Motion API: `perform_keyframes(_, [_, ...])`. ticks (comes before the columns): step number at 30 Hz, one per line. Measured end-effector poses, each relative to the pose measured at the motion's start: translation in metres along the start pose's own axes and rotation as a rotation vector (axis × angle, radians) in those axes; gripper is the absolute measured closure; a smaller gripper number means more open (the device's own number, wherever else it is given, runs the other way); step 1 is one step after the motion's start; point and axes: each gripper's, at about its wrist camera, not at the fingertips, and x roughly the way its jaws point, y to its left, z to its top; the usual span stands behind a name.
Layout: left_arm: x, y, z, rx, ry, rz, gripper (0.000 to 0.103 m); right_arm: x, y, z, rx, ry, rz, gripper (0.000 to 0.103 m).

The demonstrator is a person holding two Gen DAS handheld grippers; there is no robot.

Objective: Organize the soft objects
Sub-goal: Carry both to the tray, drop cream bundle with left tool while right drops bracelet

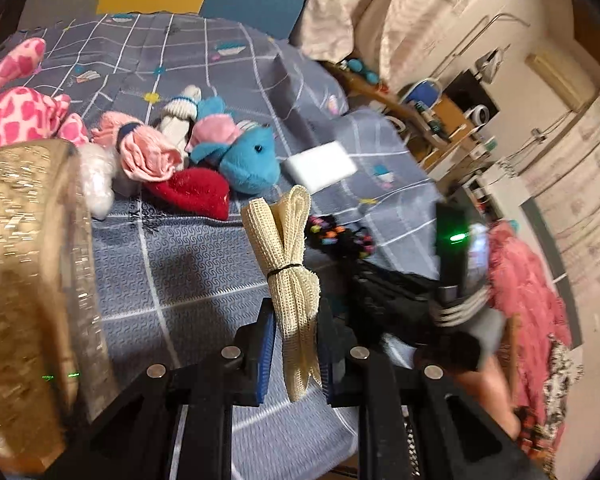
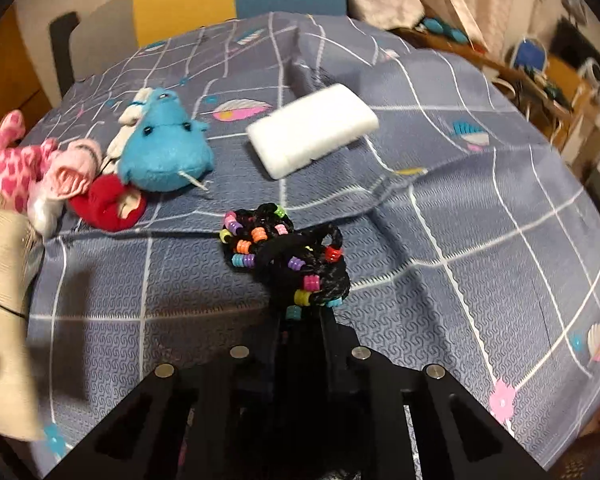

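- Left wrist view, risks:
  - Could lose the cream mesh bundle [image 1: 294,276] out of the jaws: held only low down, with most of its length standing free above the pads and leaning a little.
  - Could knock the gold glittery container [image 1: 32,280] at the left edge, since it sits close beside the bundle's likely path.
  - Could tangle with the other tool, a blurred dark shape [image 1: 452,272] near on the right.
- Left wrist view, grip:
  - Left gripper [image 1: 296,344] nearly closed, blue pads pressing both sides of the bundle's lower part, below its black tie.
  - Bundle up off the grey checked bedspread [image 1: 188,288]; the toy pile lies well beyond: pink spotted plush [image 1: 16,116], blue plush [image 1: 252,160], red plush [image 1: 196,192], white foam block [image 1: 320,164].
- Right wrist view, risks:
  - Could slip free or trail: the black beaded cord [image 2: 288,256] is a loose knot, pinched only at its near end, so the far loops may drag on the bedspread [image 2: 460,240] or snag.
- Right wrist view, grip:
  - Right gripper [image 2: 302,320] clamped almost fully together on the cord's near edge; fingertips hidden in black strands, so depth of bite is unclear.
  - Remaining cord rests on the cloth, well apart from the foam block [image 2: 312,128] and blue plush [image 2: 164,152].
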Motion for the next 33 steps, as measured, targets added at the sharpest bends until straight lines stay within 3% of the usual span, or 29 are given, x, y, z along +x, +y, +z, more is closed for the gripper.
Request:
perform_keyframes(4, [-0.049,0.006,-0.008,0.046,-0.061,-0.054,0.085,-0.004,0.012,-0.005,-0.047,-0.036,-0.016,0.088])
perform_keyframes(7, [-0.098,0.019,-0.016,0.103,-0.124,-0.07,0.085,-0.01,0.014,-0.013,0.01,-0.082,0.021,0.088])
perform_keyframes(12, [-0.168,0.058,-0.029,0.124,-0.243,-0.009,0.085,-0.02,0.011,-0.036,0.14,-0.131,0.07,0.089])
perform_keyframes(17, [-0.216,0.125,-0.046,0.004,-0.329,0.071,0.085,-0.053,0.016,-0.038,0.196,-0.177,0.093,0.089])
perform_keyframes(24, [-0.224,0.22,-0.07,-0.171,-0.276,0.217,0.085,-0.113,0.06,-0.023,0.156,-0.257,0.157,0.089])
perform_keyframes(28, [-0.218,0.266,-0.086,-0.261,-0.215,0.256,0.085,-0.14,0.099,-0.02,0.116,-0.296,0.227,0.089])
perform_keyframes(33, [-0.213,0.303,-0.106,-0.294,-0.156,0.276,0.084,-0.169,0.164,-0.02,0.033,-0.327,0.338,0.089])
